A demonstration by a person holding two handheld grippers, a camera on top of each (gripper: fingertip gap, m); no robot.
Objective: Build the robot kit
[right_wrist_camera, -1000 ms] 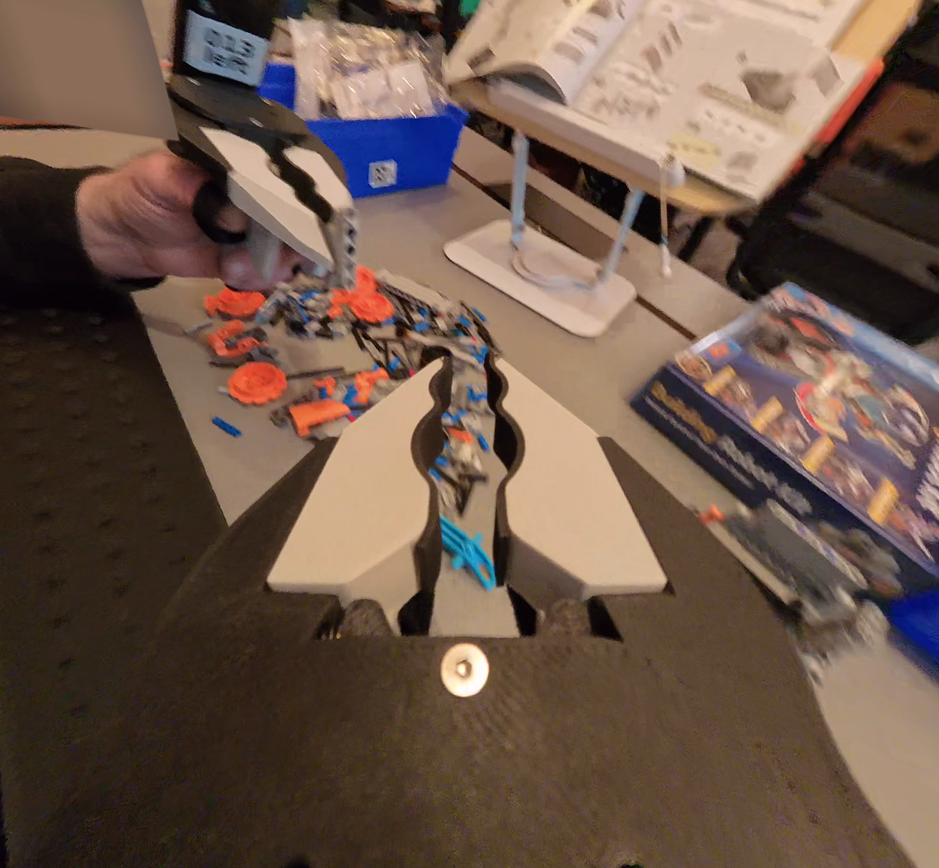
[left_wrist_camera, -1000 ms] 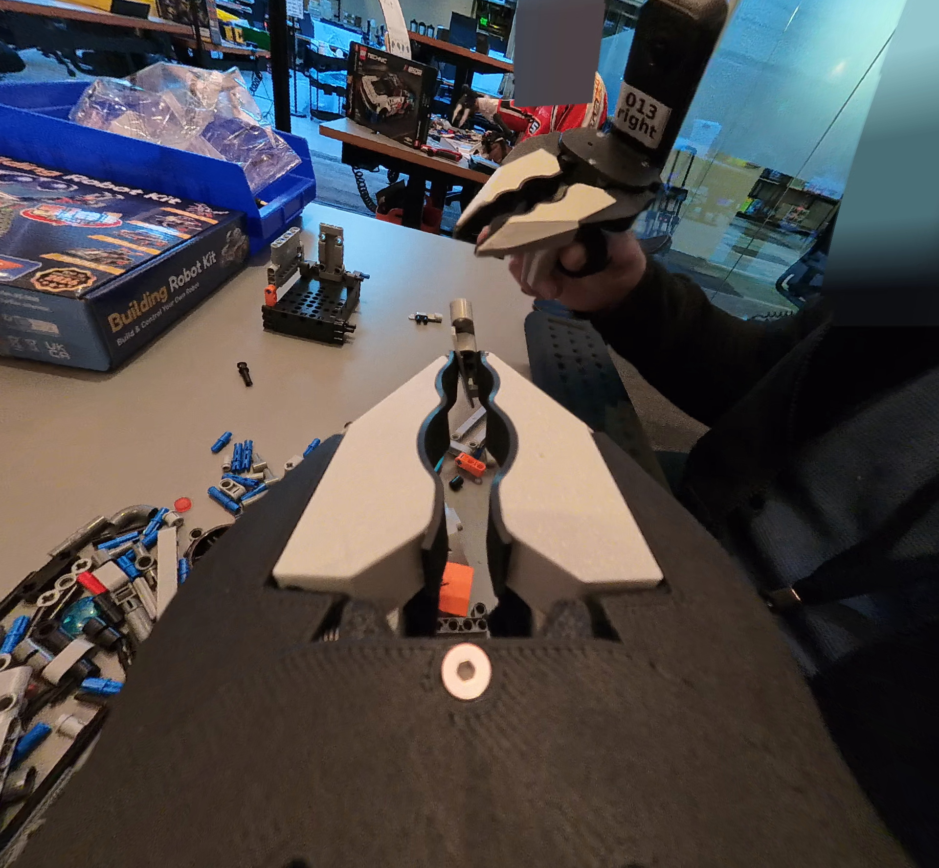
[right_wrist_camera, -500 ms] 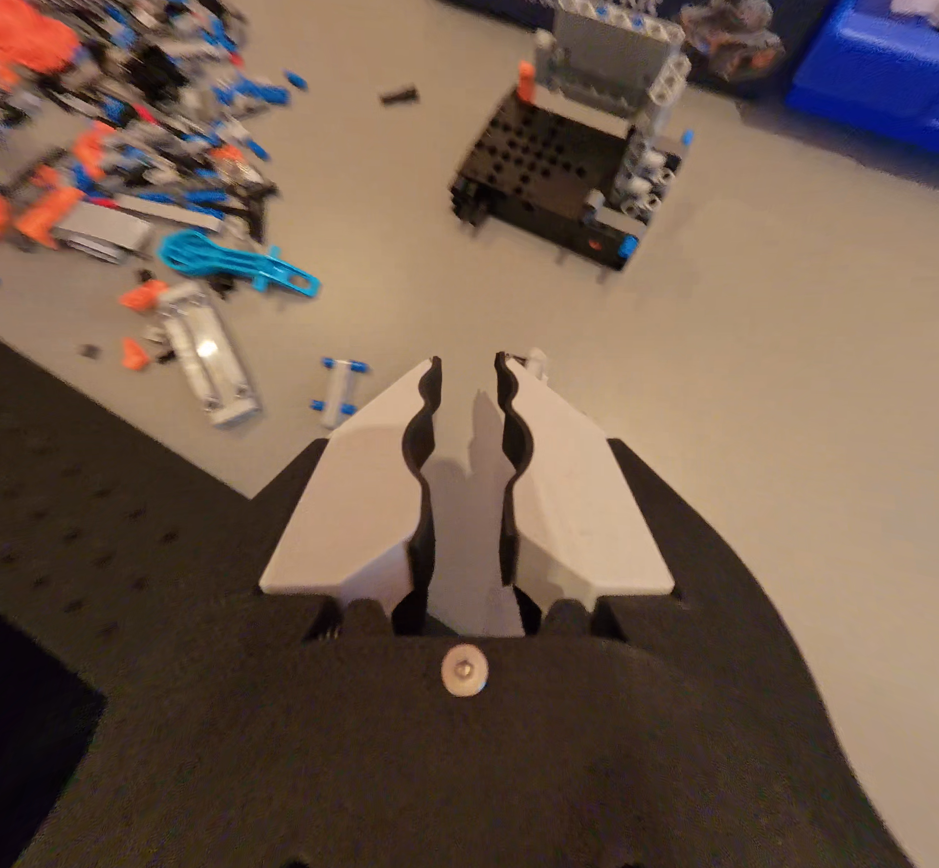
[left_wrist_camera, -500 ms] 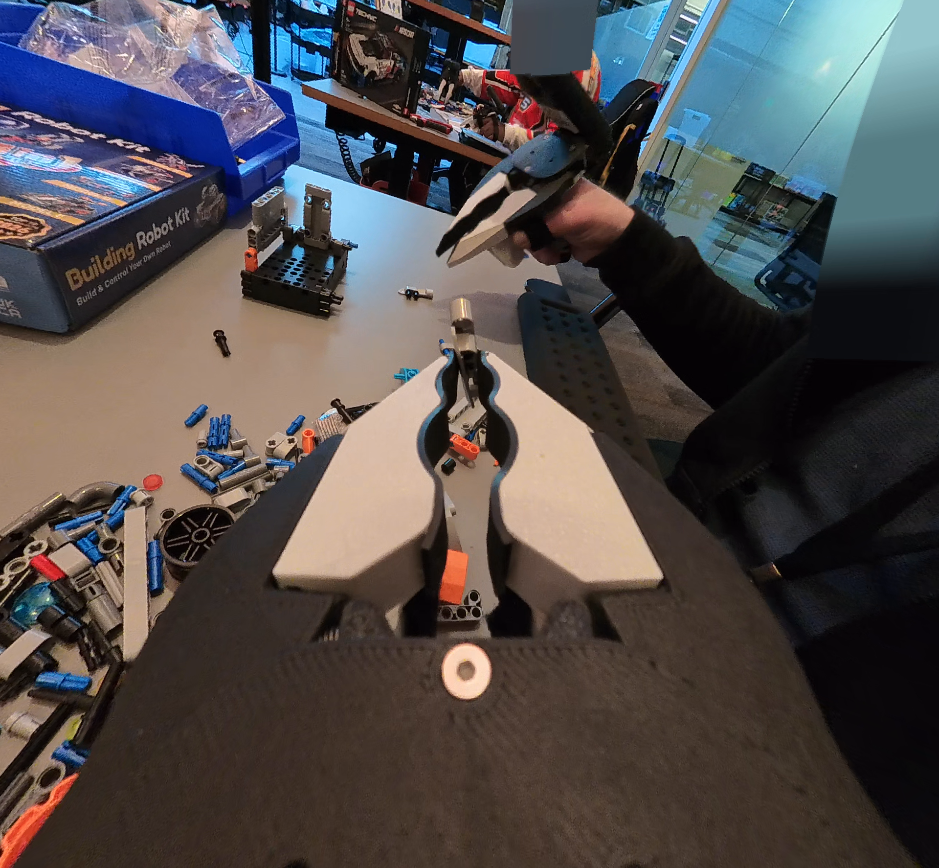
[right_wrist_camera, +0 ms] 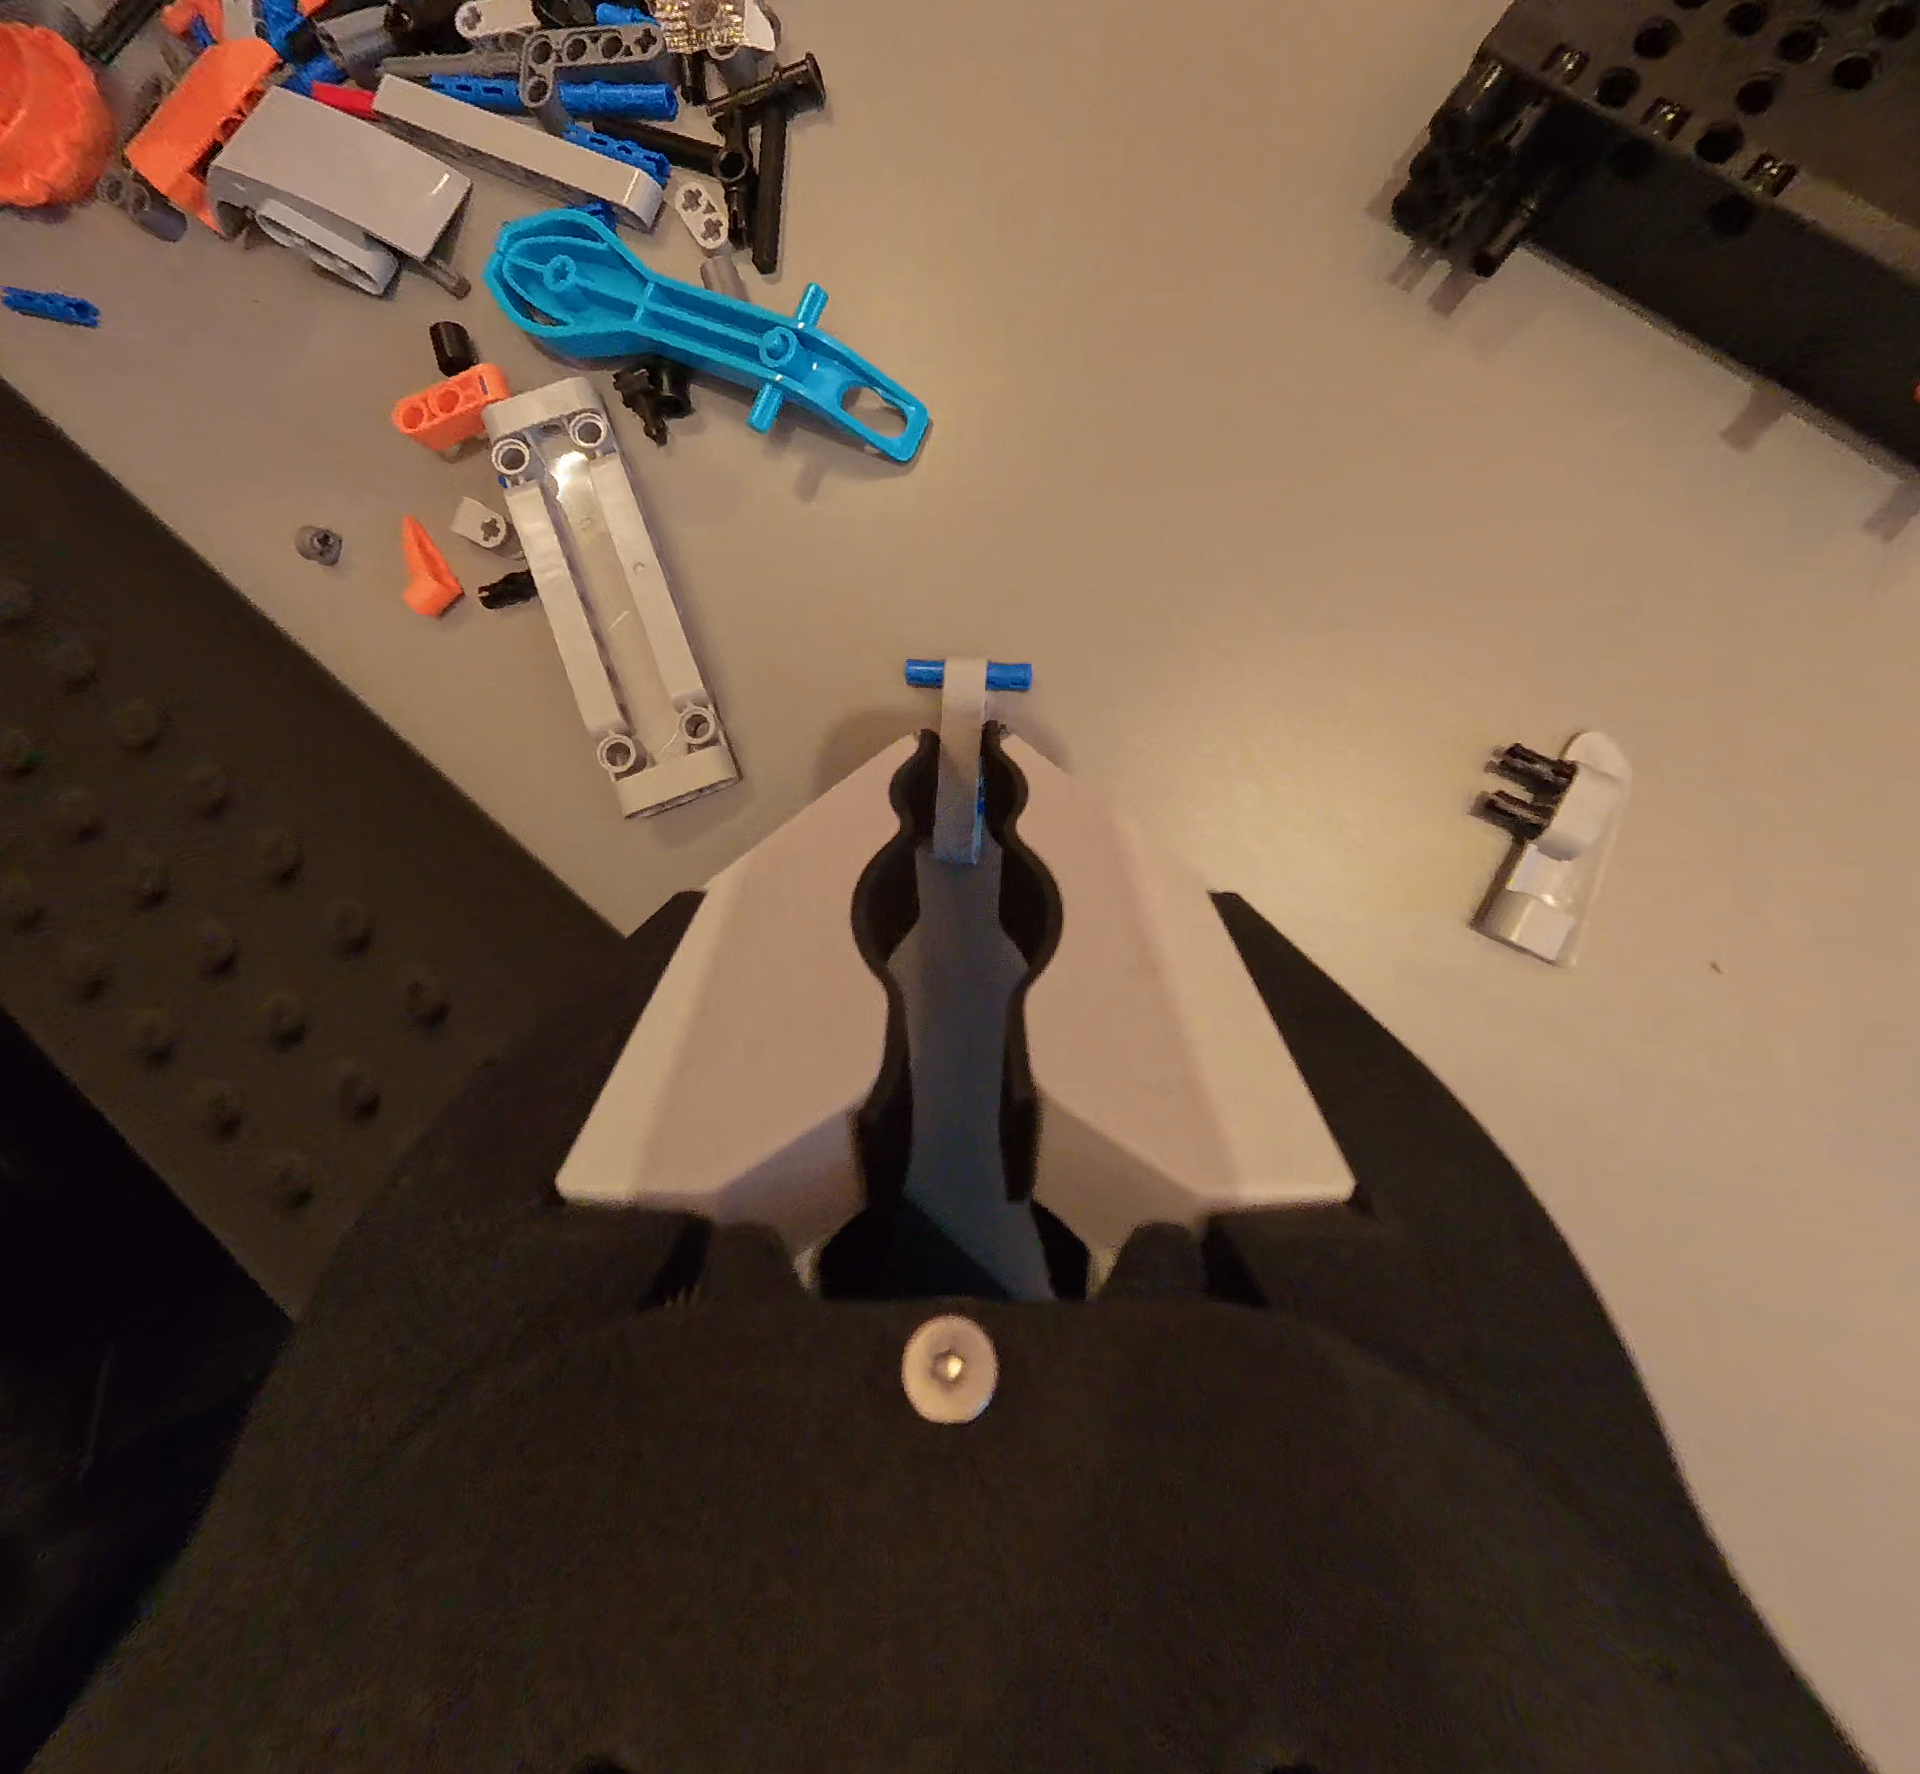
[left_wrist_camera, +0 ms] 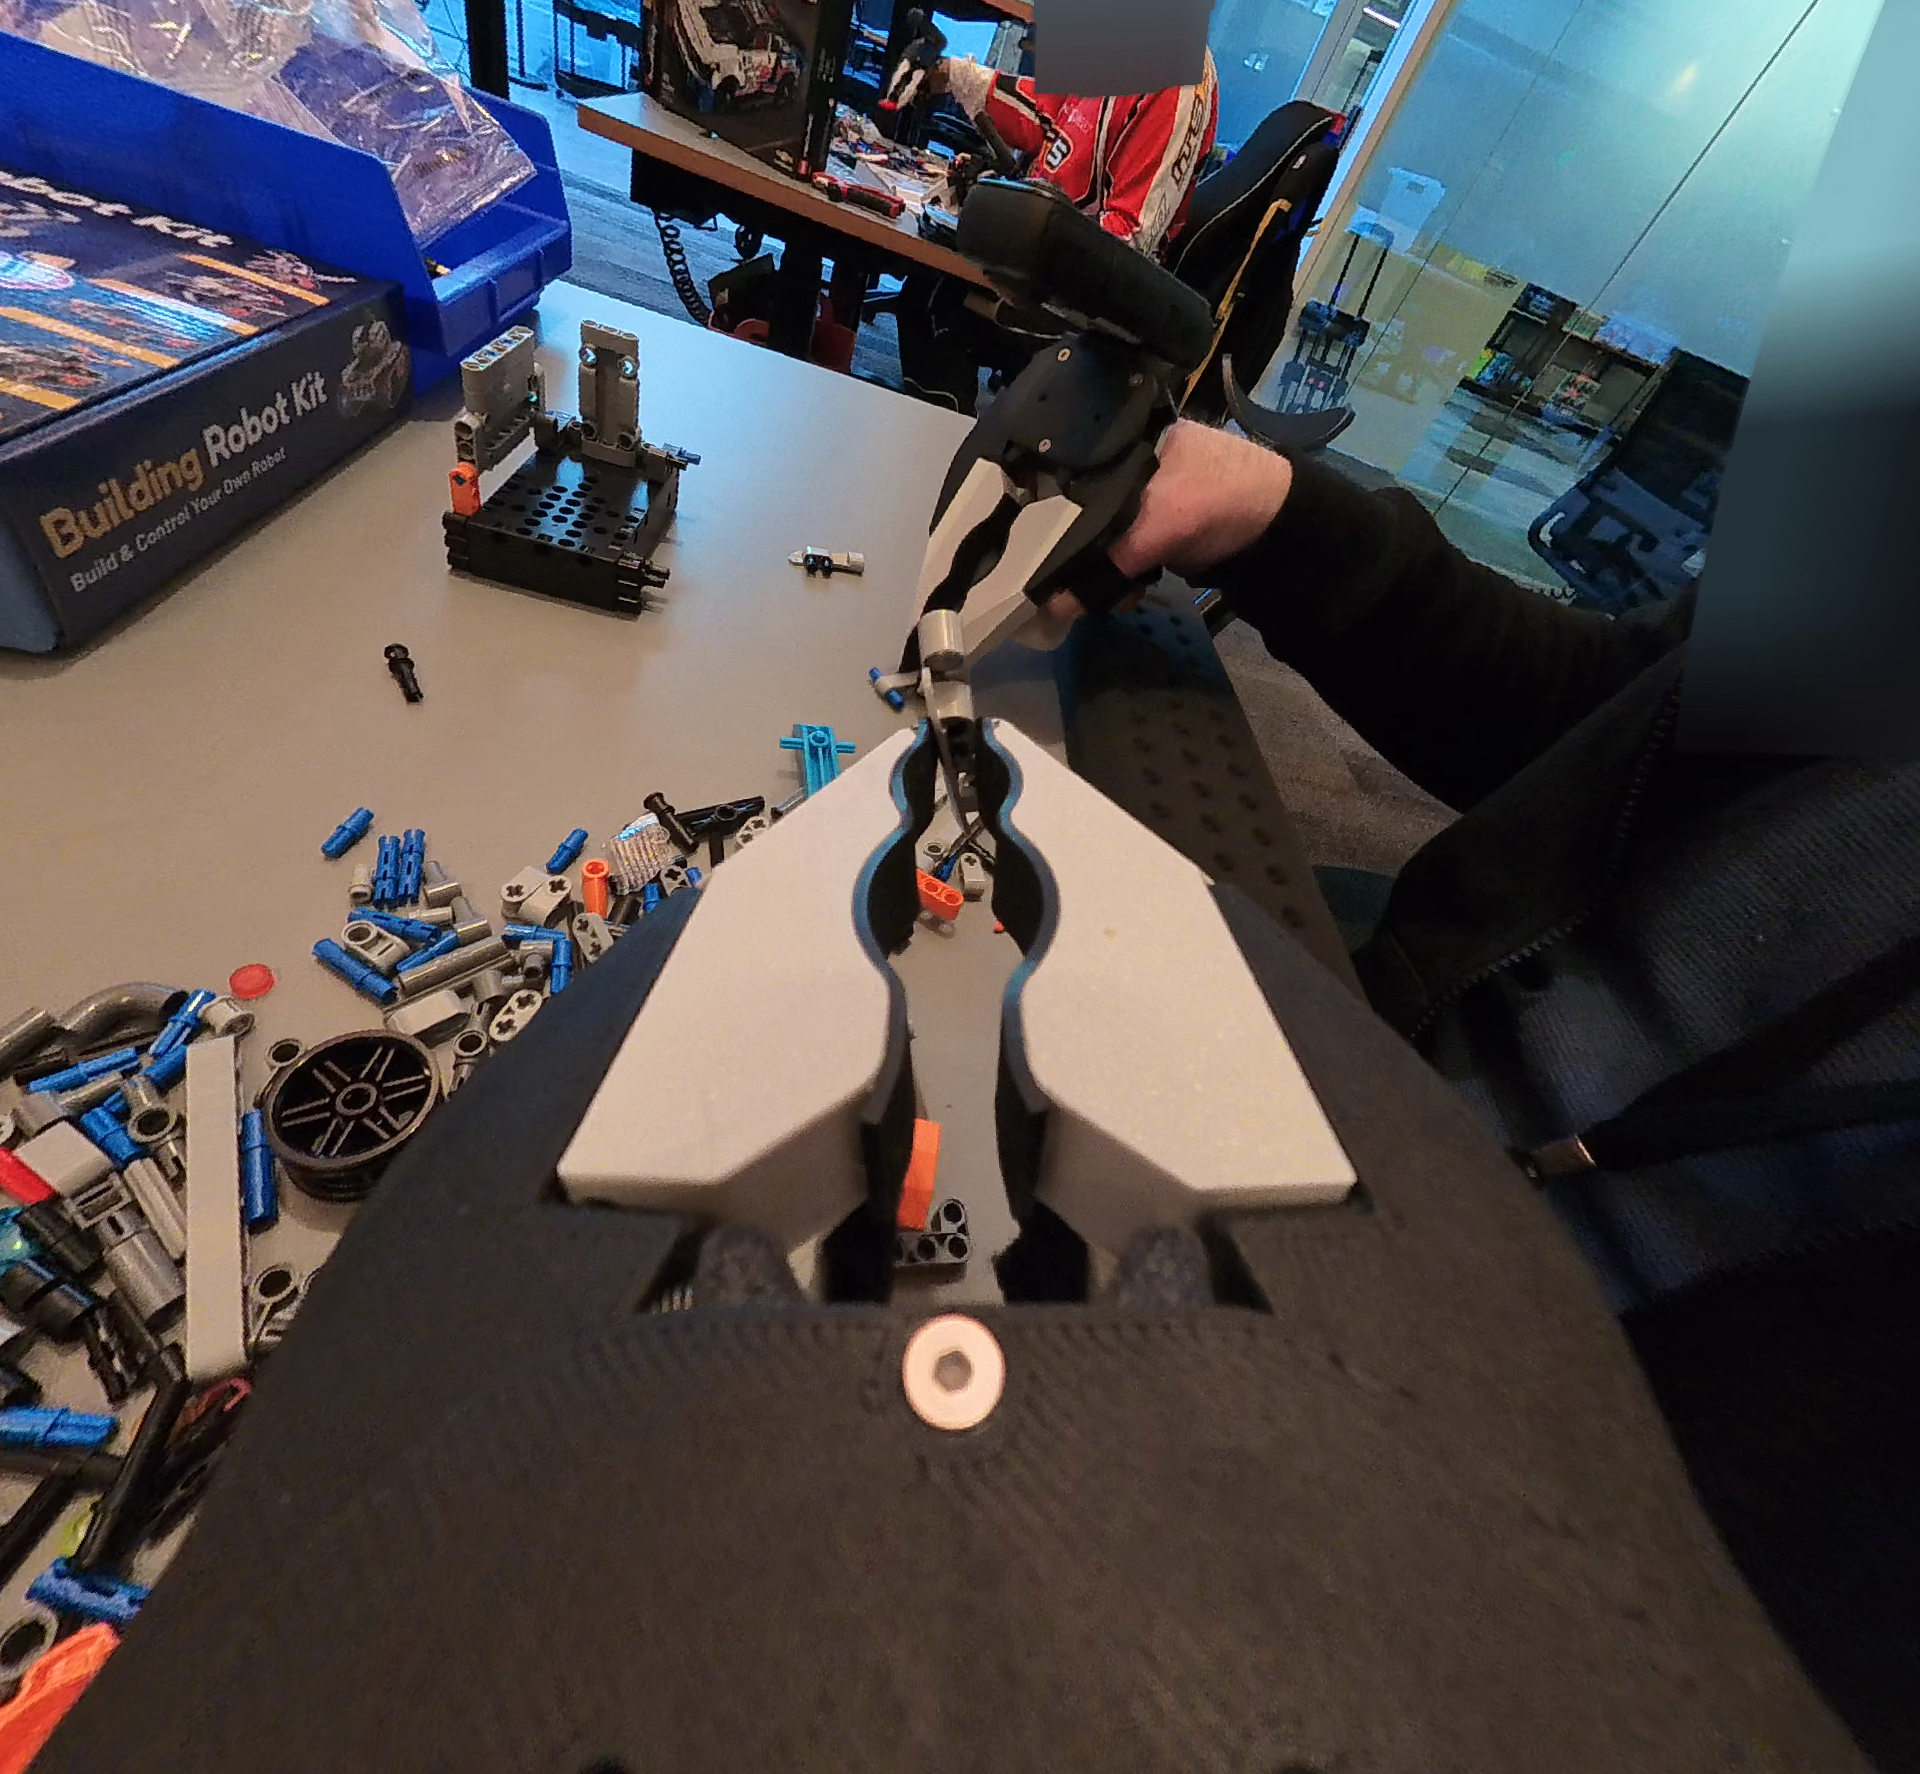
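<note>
Right gripper [right_wrist_camera: 954,737] now pinching grey beam [right_wrist_camera: 961,768], apparently off table [right_wrist_camera: 1247,498], previously empty

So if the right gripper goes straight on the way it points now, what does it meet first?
Most likely the bare grey table. The right gripper points down at it, and the grey beam with blue pins clamped in its jaws would touch first; the gap is unclear.

Looks like a shared maker workshop: glass partition walls [left_wrist_camera: 1621,166], a toy car kit box [left_wrist_camera: 743,51] on the workbench [left_wrist_camera: 727,166] behind the grey table [left_wrist_camera: 260,748].
</note>
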